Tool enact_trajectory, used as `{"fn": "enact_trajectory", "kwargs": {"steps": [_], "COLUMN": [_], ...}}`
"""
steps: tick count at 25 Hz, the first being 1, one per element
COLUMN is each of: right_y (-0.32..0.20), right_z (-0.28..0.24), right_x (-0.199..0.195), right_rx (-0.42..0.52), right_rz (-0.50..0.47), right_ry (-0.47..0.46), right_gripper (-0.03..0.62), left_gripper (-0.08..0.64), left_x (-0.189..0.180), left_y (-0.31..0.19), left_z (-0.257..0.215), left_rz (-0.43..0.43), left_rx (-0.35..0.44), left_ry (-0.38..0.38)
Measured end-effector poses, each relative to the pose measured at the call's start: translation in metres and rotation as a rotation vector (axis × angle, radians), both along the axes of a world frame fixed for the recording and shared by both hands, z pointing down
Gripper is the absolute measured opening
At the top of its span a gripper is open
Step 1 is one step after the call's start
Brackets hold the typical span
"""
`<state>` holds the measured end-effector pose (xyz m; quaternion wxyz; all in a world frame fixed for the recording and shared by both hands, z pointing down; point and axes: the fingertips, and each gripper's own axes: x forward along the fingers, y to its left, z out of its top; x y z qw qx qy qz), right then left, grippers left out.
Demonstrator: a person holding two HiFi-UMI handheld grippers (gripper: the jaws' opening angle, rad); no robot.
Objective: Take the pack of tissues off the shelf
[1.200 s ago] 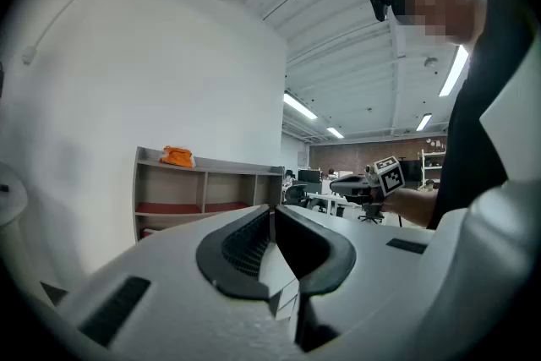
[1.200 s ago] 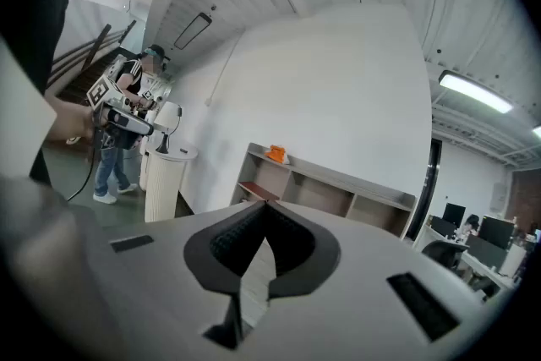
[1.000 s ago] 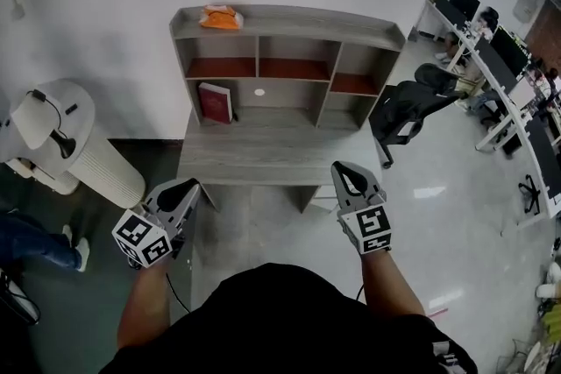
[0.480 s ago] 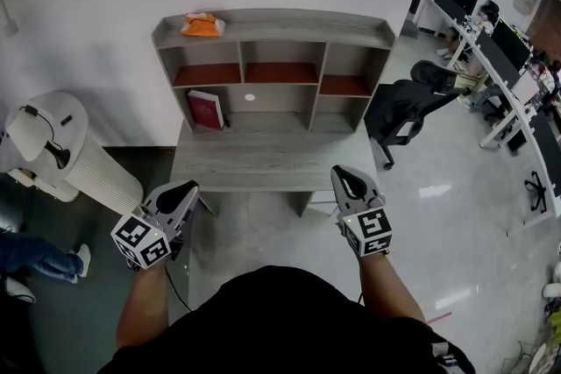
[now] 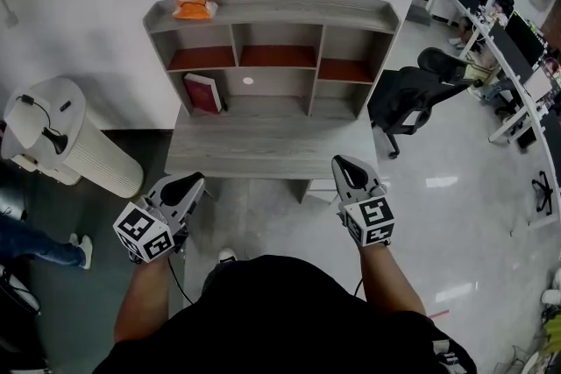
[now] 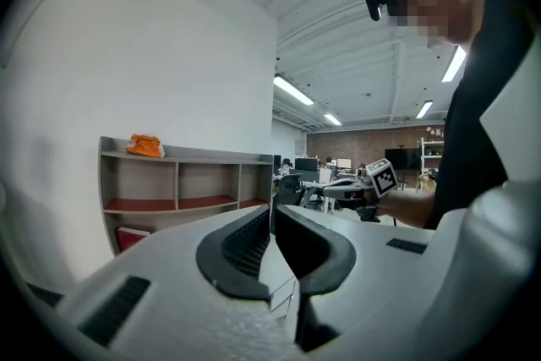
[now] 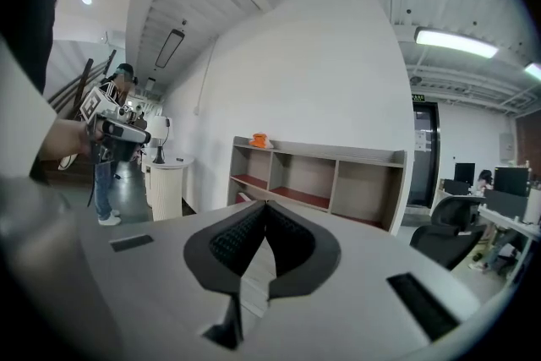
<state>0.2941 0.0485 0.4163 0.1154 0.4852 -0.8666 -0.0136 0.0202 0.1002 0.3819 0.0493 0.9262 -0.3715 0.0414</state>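
White wall, and the grey wooden shelf unit [image 5: 298,3] has drawn nearer as the person steps in. The orange pack of tissues [image 5: 194,8] sits untouched on its top board, left end. Left gripper [image 5: 193,181] and right gripper [image 5: 344,164], both pinched shut and empty, hang well short of the unit, so this is only the approach.

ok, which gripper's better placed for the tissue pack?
Left, probably: the tissue pack sits at the left end of the top shelf, nearest the left gripper; the right gripper is farther across.

Both closed, empty: left tongs [image 5: 189,183], right tongs [image 5: 344,165]; forearms forward, near level.
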Motion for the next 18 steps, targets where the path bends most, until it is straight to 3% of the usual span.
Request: {"fn": "enact_trajectory", "kwargs": {"steps": [7,18], "right_y": [-0.005,-0.014], "right_z": [0.006,0.008], "right_x": [-0.006,0.005], "right_rx": [-0.029,-0.044], "right_rz": [-0.031,0.046], "right_ry": [0.002,0.004], "right_gripper": [0.009,0.009], "left_gripper": [0.034,0.035], "left_x": [-0.003,-0.019], "left_y": [-0.003,-0.032], "left_z": [0.006,0.033], "left_rz": [-0.03,-0.007], "left_rx": [-0.008,-0.028], "left_ry": [0.04,0.062]}}
